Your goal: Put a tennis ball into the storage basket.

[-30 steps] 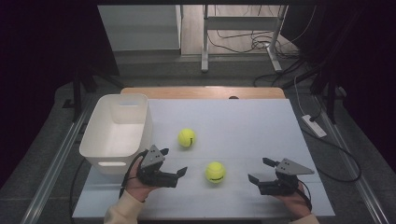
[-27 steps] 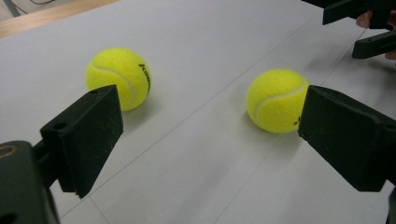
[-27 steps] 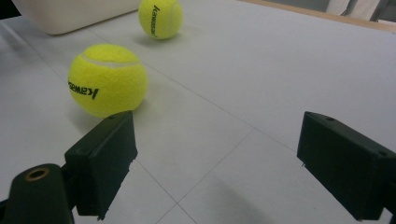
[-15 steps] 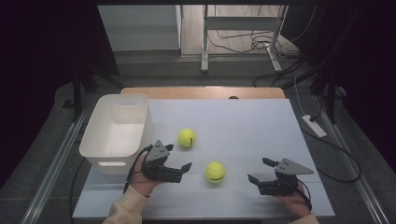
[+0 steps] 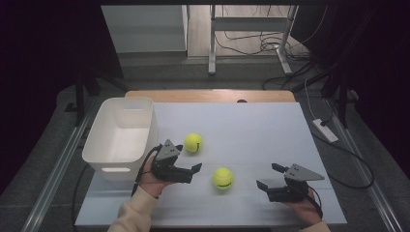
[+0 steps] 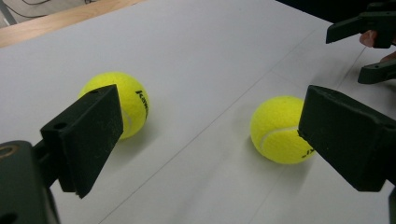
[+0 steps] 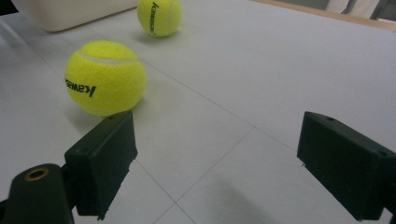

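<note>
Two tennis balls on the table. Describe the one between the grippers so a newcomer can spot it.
Start at the white bin on the table's left. Two yellow balls lie right of it. Take the near ball, midway between both hand-held grippers; the far ball sits closer to the bin.

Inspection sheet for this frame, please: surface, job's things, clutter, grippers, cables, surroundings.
Surface: pale grey tabletop, wooden strip at far edge.
Job's things: two yellow felt tennis balls, far ball and near ball, lying apart; white plastic bin at left, nothing seen inside.
Clutter: nothing seen.
Grippers: left gripper open, holding nothing; right gripper open, holding nothing.
Cables: black cable from left gripper; more on floor beyond.
Surroundings: dark room, white power strip on the right.
</note>
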